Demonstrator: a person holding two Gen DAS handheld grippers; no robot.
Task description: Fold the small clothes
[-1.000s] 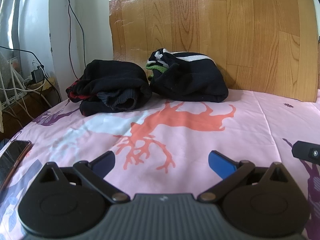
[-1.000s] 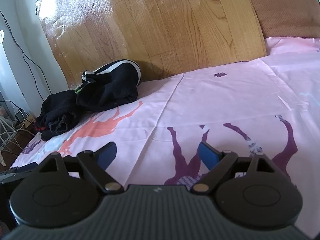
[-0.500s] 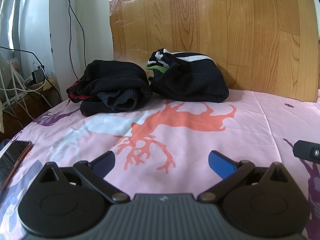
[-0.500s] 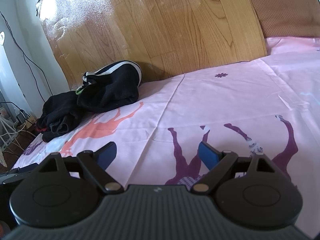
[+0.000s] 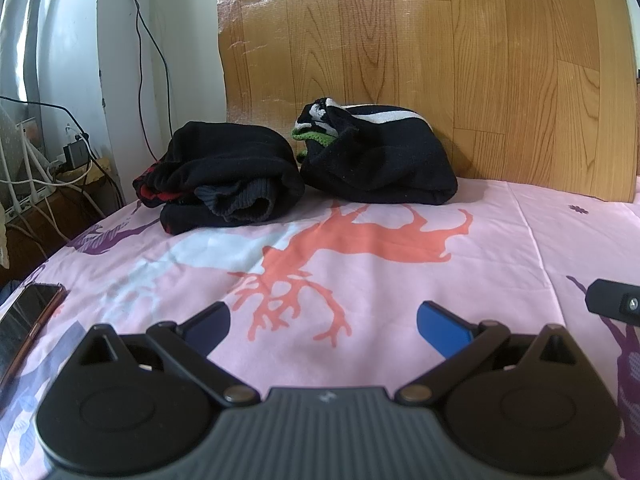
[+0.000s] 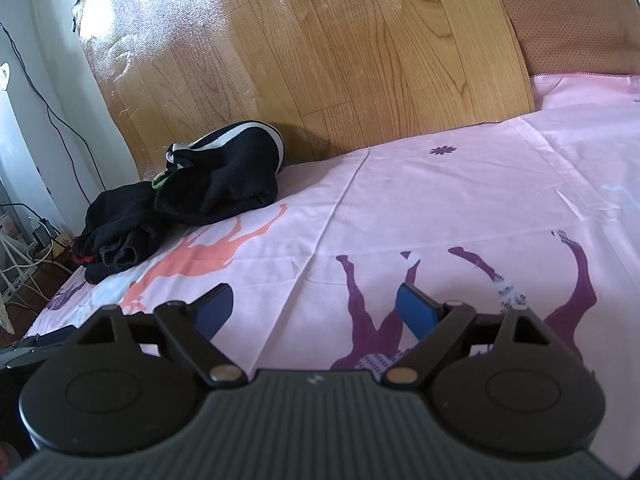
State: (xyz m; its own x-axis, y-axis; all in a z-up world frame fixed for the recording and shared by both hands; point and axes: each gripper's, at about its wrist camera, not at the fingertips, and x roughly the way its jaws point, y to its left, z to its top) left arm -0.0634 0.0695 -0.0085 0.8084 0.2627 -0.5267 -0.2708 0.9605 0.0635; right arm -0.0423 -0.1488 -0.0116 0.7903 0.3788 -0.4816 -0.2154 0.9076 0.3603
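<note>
I held both the left tongs (image 5: 323, 322) and right tongs (image 6: 312, 306) wide and empty; the far black bundle (image 5: 224, 176) looked soft, limp, best pinched at its ribbed cuff.

My phone (image 5: 24, 320) is cut off by the left edge. My right gripper (image 5: 614, 302) shows only a corner. Inner folds of both bundles are hidden.

Two clothes piles (image 6: 192, 204), jaws apart

the left gripper (image 5: 323, 326) has edged slightly forward, so the phone (image 5: 25, 320) sits lower at the view's edge.
</note>
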